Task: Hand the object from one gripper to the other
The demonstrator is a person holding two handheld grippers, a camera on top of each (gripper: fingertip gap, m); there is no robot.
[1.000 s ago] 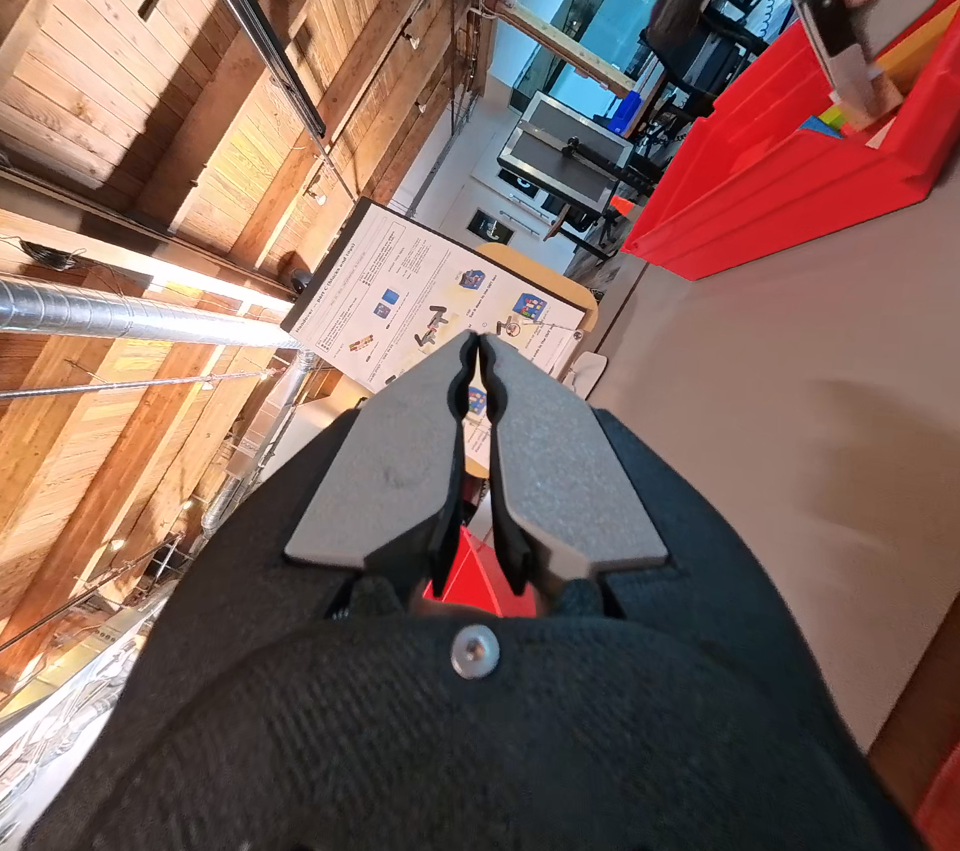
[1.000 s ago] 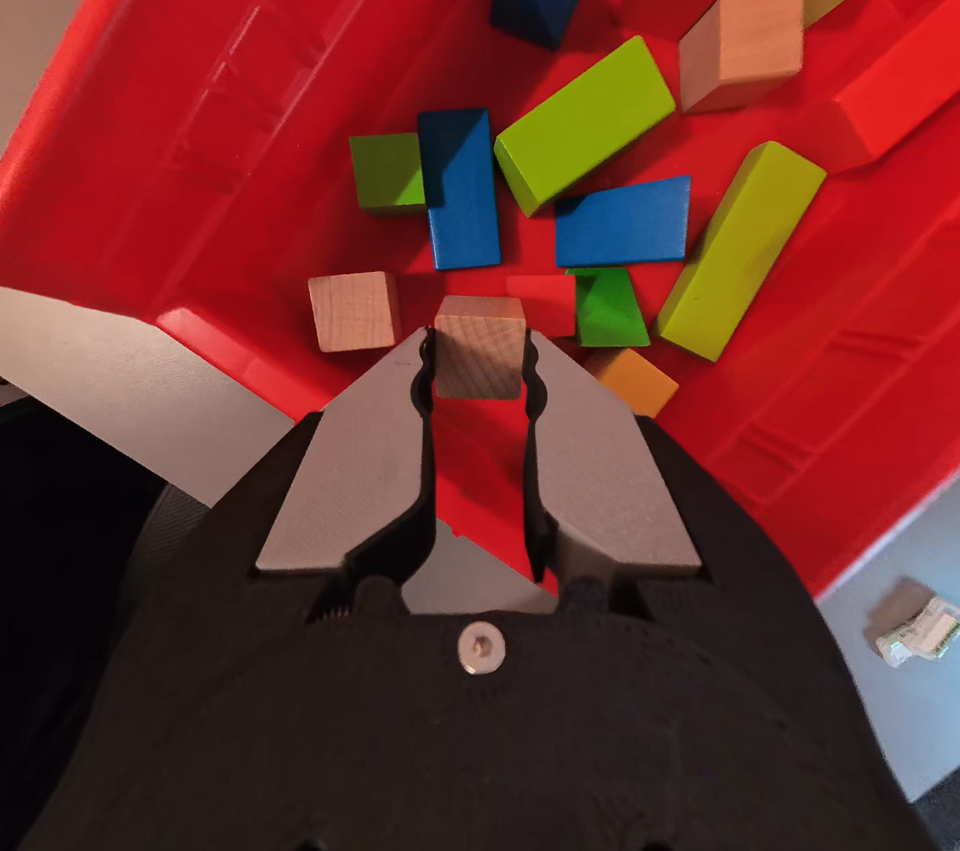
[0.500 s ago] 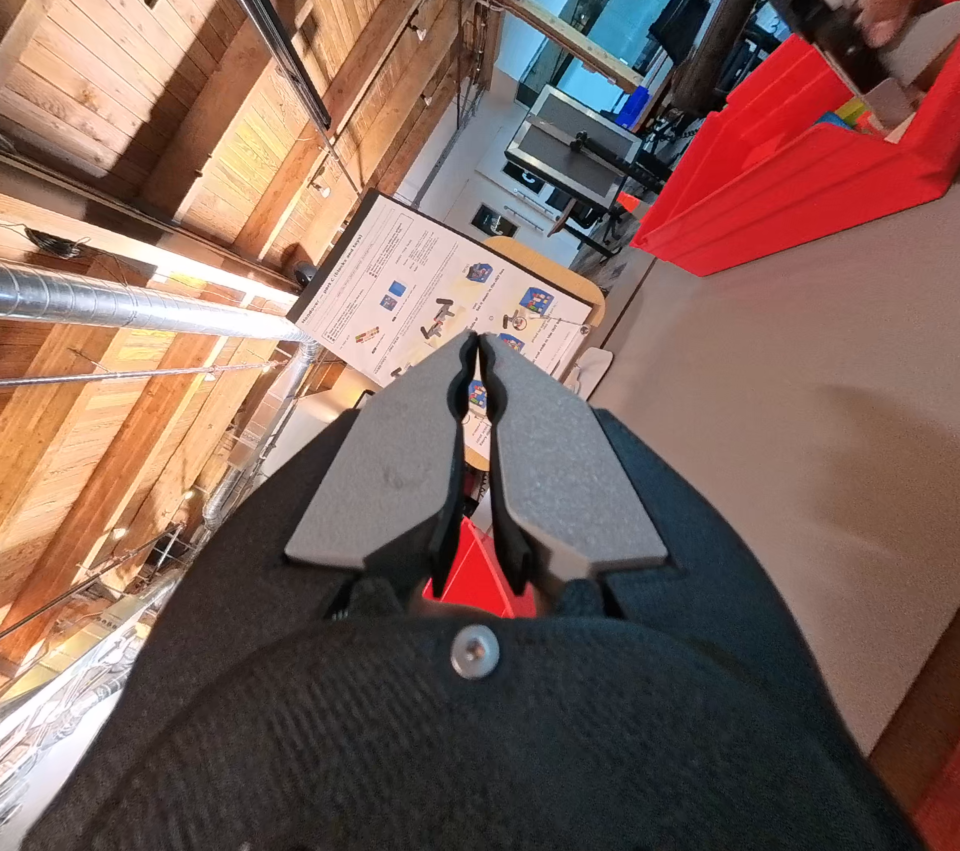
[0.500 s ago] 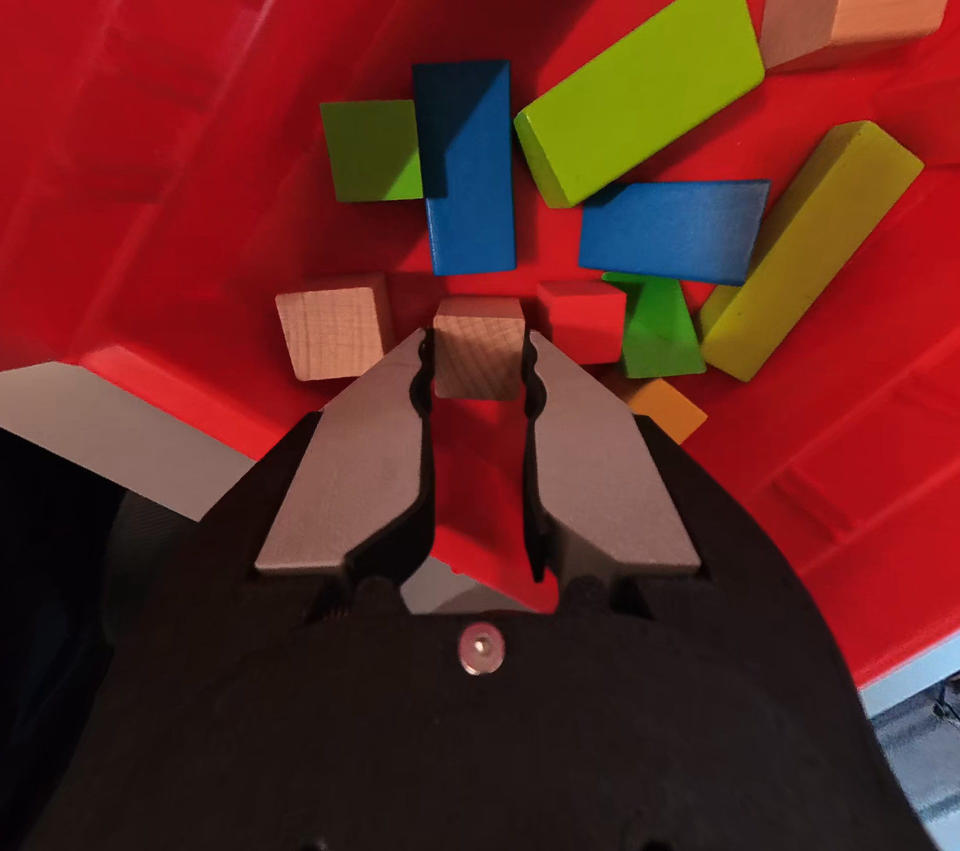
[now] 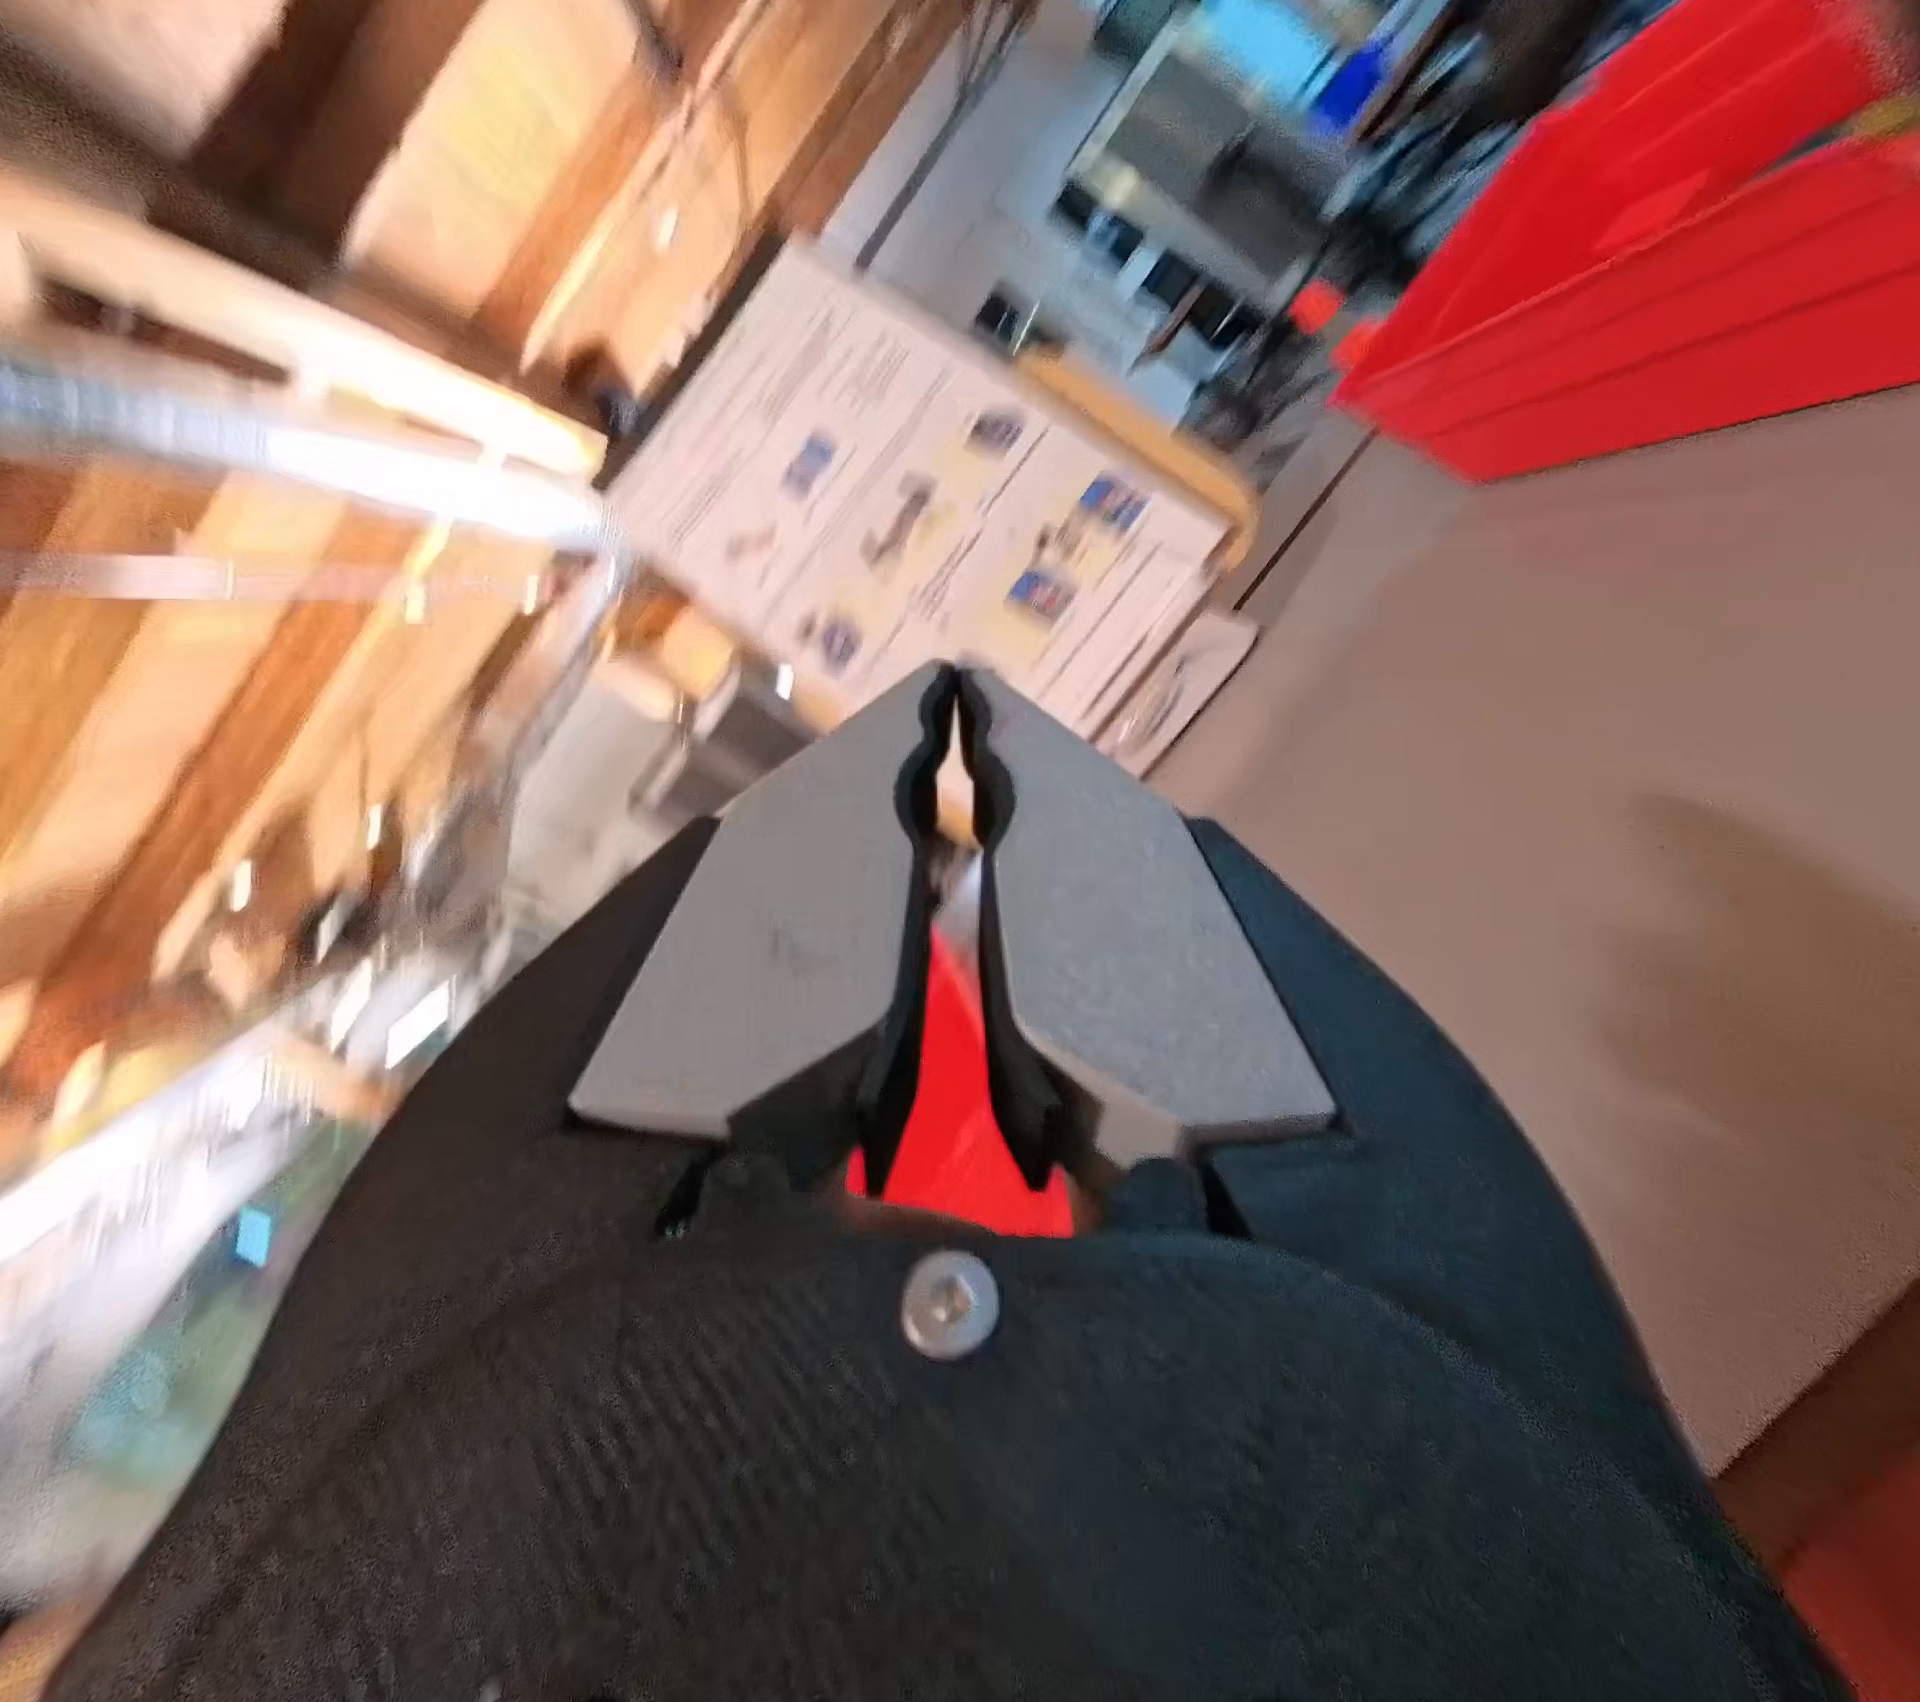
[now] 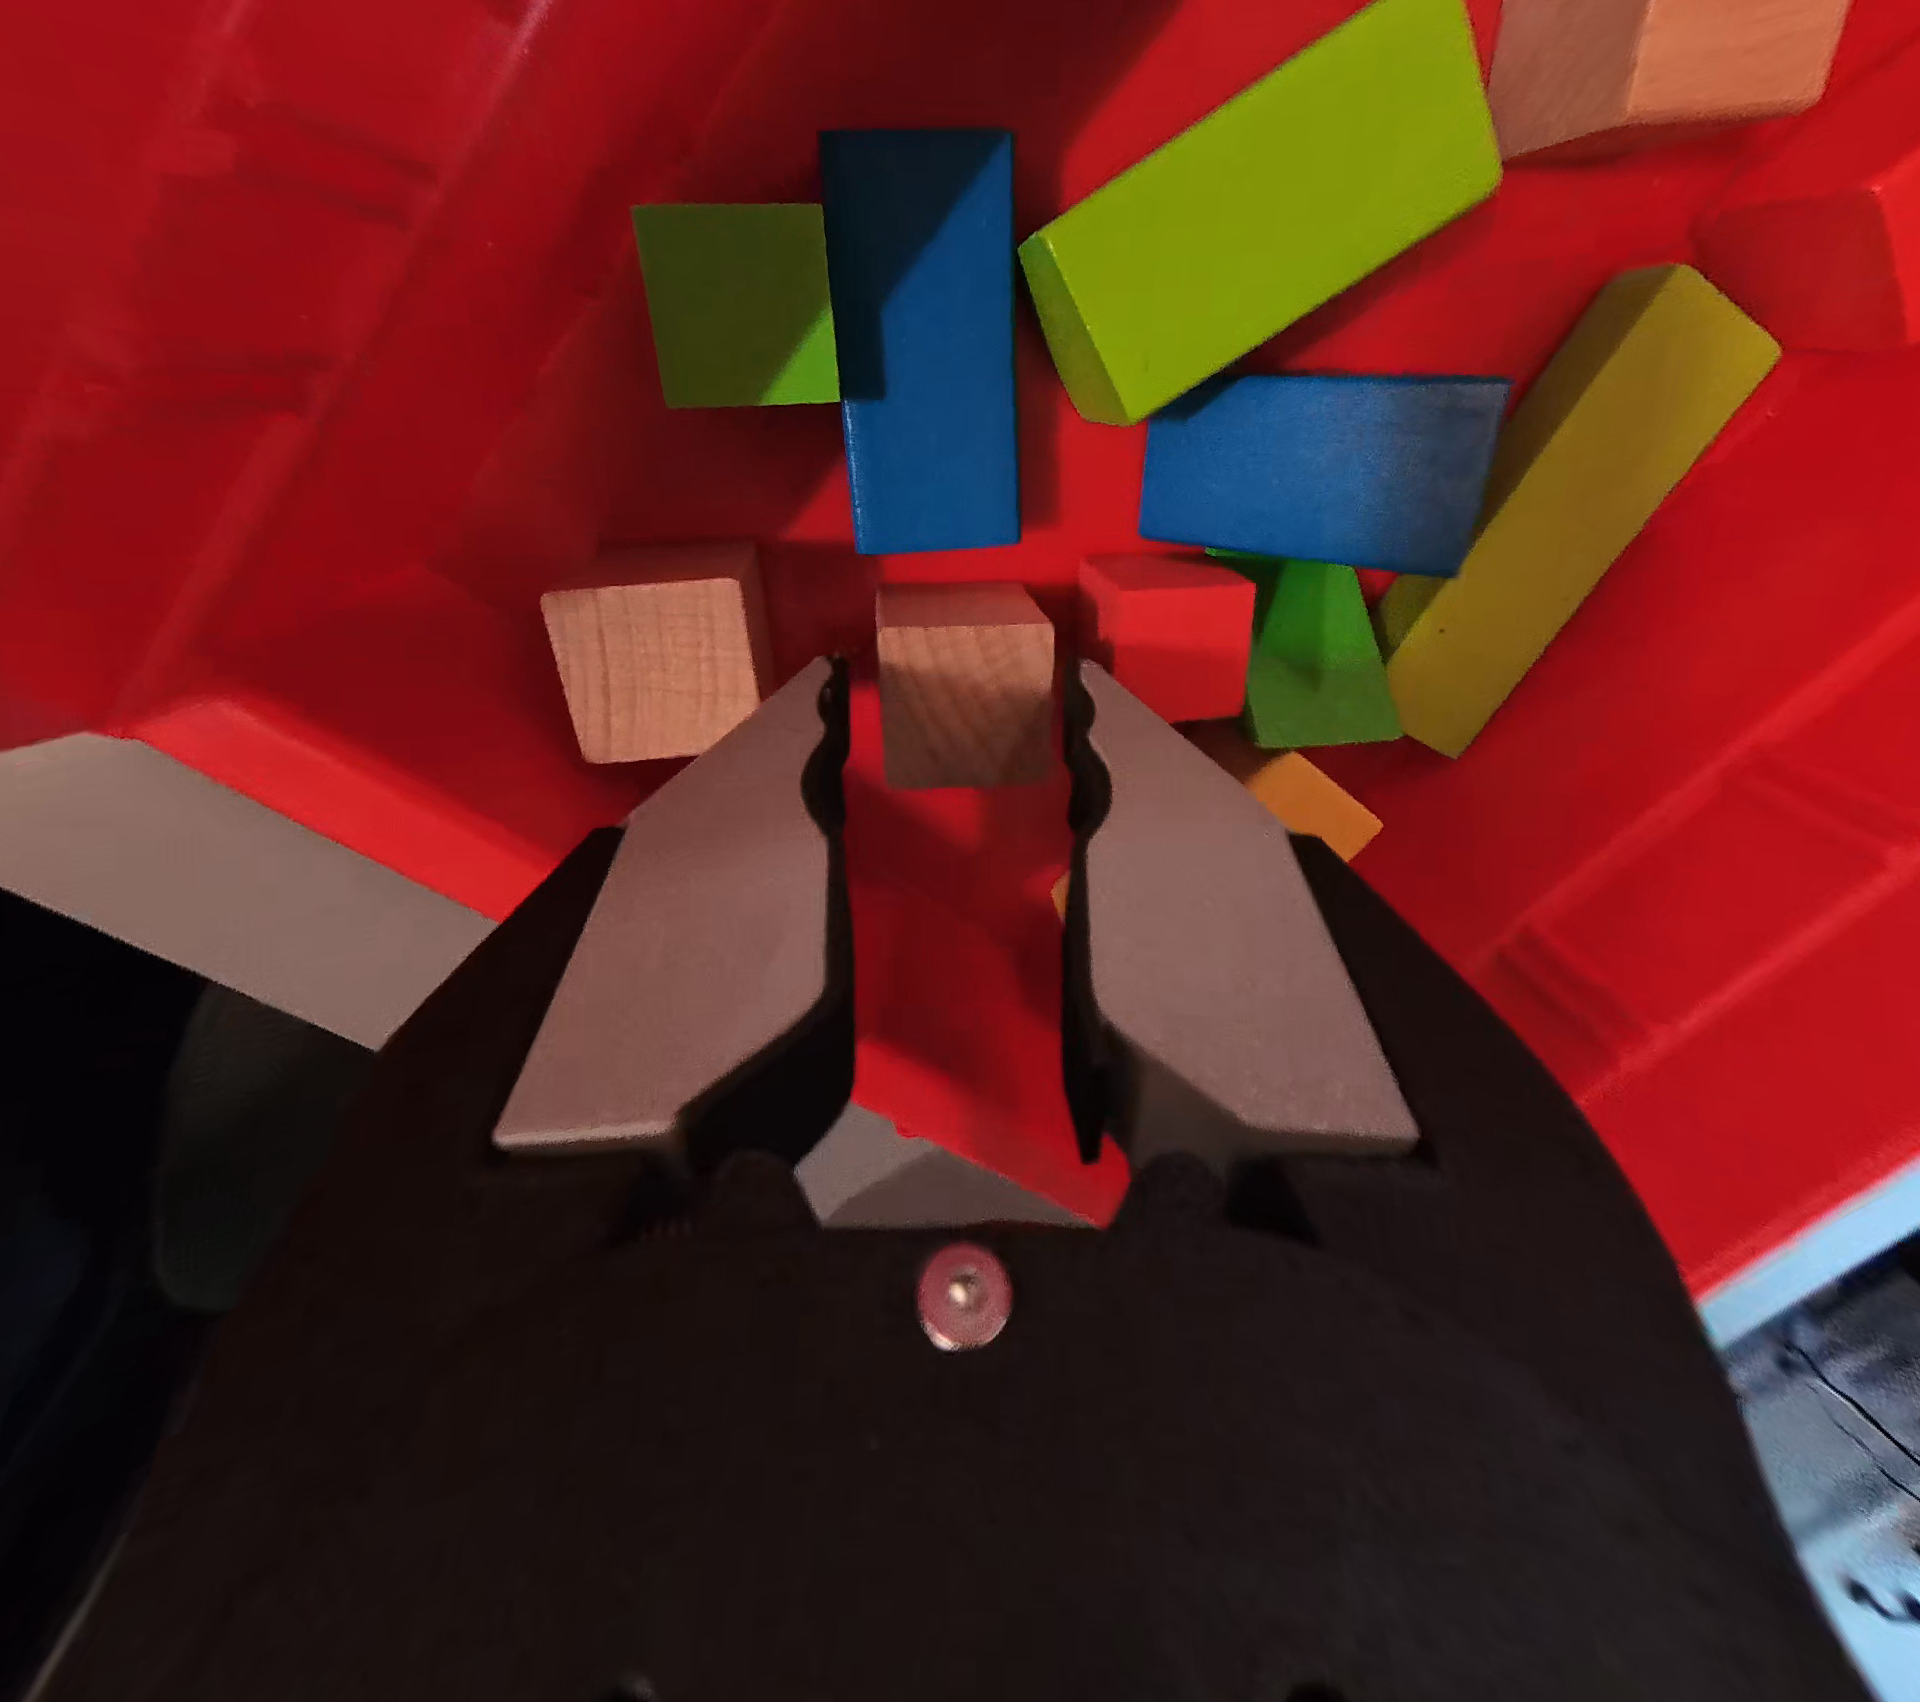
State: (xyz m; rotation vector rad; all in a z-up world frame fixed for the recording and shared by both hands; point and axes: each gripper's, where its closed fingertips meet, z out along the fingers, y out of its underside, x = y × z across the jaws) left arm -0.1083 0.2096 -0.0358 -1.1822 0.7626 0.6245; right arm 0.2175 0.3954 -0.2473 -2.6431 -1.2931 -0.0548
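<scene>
A natural wooden cube (image 6: 961, 696) lies on the floor of the red bin (image 6: 312, 198) among several coloured blocks. My right gripper (image 6: 956, 686) is open and reaches down into the bin. Its two fingers stand on either side of the cube, with a thin gap on each side. My left gripper (image 5: 956, 702) is shut and empty. It is held sideways over the grey table (image 5: 1558, 821), away from the red bin (image 5: 1662, 281). The left wrist view is blurred by motion.
Close around the cube are a second wooden cube (image 6: 655, 655) on the left, a blue block (image 6: 930, 405) beyond it, and a red cube (image 6: 1164, 634), a green wedge (image 6: 1314, 665) and an orange block (image 6: 1314, 805) on the right. A white poster board (image 5: 914, 509) stands past the table.
My right gripper has gone lower into the bin and closer around the wooden cube. My left gripper has swung, blurring its view. The right gripper and hand no longer show in the left wrist view.
</scene>
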